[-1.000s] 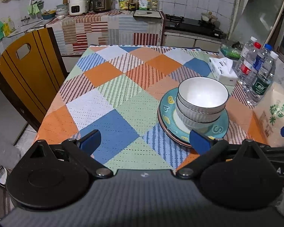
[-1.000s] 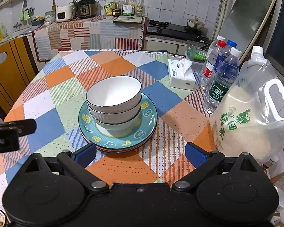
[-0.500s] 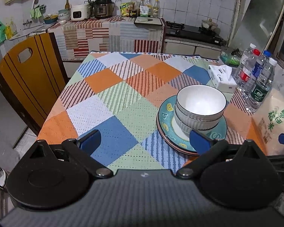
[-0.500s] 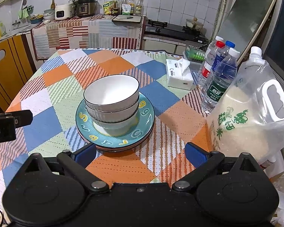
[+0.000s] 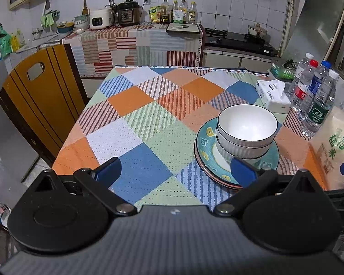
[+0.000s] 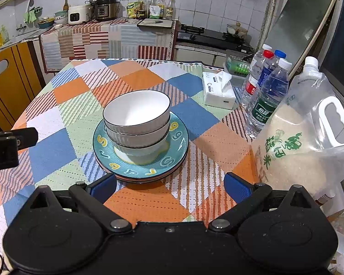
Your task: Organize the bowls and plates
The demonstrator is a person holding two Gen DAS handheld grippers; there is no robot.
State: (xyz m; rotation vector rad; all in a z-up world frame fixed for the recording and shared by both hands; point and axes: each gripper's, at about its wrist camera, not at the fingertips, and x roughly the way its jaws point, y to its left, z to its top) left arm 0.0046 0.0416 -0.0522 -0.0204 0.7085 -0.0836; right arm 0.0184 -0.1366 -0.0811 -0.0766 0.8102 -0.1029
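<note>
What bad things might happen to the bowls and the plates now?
1. The three white bowls are stacked high on the teal plates; a sideways nudge might topple them.
2. The rice bag and water bottles stand close on the right, so the open right gripper could bump them.
3. The open left gripper has one finger near the plate rim and might clip it.

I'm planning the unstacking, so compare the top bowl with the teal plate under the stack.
The top bowl is deep, plain white with a thin dark rim; the teal plate is flat and wide, patterned with yellow and white characters. The bowl sits highest, nested in other bowls; the plate lies beneath them, on more plates. Both are round, upright and empty-looking.
</note>
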